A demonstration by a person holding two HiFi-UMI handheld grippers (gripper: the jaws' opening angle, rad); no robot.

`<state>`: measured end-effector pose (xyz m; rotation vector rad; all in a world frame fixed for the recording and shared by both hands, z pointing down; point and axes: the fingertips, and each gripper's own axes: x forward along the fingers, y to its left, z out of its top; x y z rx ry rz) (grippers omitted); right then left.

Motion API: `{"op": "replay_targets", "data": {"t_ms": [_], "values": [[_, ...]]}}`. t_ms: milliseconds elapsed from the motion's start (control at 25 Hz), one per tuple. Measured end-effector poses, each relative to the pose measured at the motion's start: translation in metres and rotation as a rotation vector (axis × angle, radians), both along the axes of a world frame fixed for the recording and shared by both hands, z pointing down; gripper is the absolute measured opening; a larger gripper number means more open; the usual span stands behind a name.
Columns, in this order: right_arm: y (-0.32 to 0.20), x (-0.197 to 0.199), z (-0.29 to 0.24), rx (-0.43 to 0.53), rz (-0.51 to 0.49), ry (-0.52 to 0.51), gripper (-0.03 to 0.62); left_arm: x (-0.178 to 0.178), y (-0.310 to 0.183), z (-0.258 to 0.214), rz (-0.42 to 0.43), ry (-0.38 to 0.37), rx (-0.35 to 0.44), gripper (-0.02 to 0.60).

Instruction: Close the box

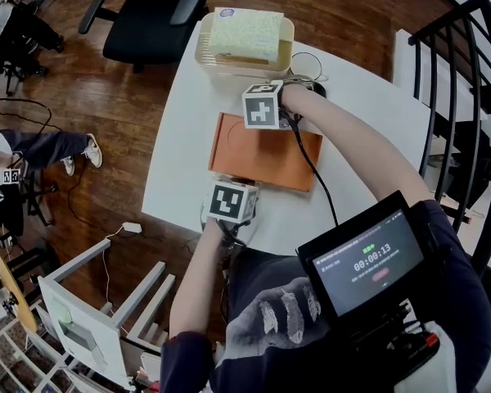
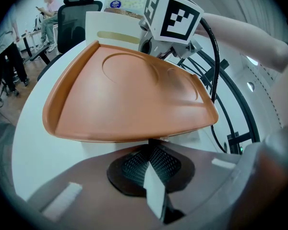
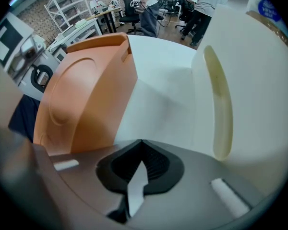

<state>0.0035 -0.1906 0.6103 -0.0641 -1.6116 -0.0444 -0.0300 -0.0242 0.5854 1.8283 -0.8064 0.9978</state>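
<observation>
An orange box [image 1: 266, 150] lies flat on the white table [image 1: 180, 154], its lid down. My left gripper [image 1: 229, 182] sits at the box's near edge under its marker cube, and my right gripper [image 1: 254, 123] sits at the far edge. In the left gripper view the lid [image 2: 129, 99] fills the frame, and the left gripper [image 2: 151, 147] is shut, its tips just under the lid's front rim. In the right gripper view the box [image 3: 86, 99] is to the left, and the right gripper [image 3: 141, 150] is shut over bare table beside it.
A cream basket [image 1: 203, 51] holding a pale yellow pack [image 1: 245, 33] stands just behind the box, close to the right gripper [image 3: 230, 80]. A black cable [image 1: 311, 166] crosses the box's right side. An office chair [image 1: 151, 15] is beyond the table; a black railing [image 1: 458, 97] is at right.
</observation>
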Motion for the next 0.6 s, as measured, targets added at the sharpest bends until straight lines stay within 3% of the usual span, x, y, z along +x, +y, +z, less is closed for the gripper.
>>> {"op": "replay_targets", "data": {"t_ms": [400,600], "values": [[-0.003,0.001,0.002,0.0,0.019,-0.011,0.002,0.003,-0.004,0.003,-0.04,0.029,0.008,0.015],[-0.005,0.005,0.004,0.008,0.039,-0.026,0.005,0.003,0.008,0.002,-0.064,0.044,-0.039,0.015]]}}
